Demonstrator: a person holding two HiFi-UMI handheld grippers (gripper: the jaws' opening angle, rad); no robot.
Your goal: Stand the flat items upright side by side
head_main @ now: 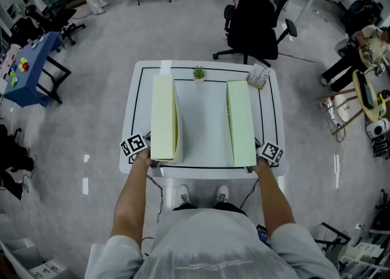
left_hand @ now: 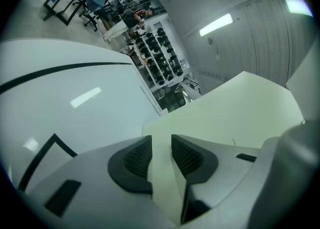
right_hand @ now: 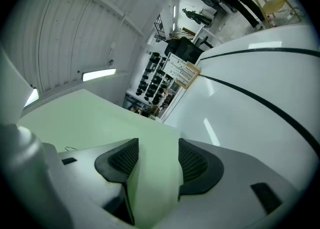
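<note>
Left gripper (left_hand: 161, 154) is clamped on the upright pale yellow folder (head_main: 163, 116), left of centre; right gripper (right_hand: 156, 160) is clamped on the upright green folder (head_main: 241, 122) on the white table (head_main: 204, 119).

Open-plan laboratory or workshop. A white desk (head_main: 204, 119) marked with a black outline stands on a bare grey floor. Beyond the desk is a black office chair (head_main: 256, 16). Left of the desk, a blue table (head_main: 36, 52) carries coloured pieces. Right of the desk, a round wooden stand (head_main: 365, 92) sits among assorted gear. Past the desk's far edge, tall racks (left_hand: 160, 68) hold dark equipment under a strip light (left_hand: 216, 24) on ribbed panelling.
</note>
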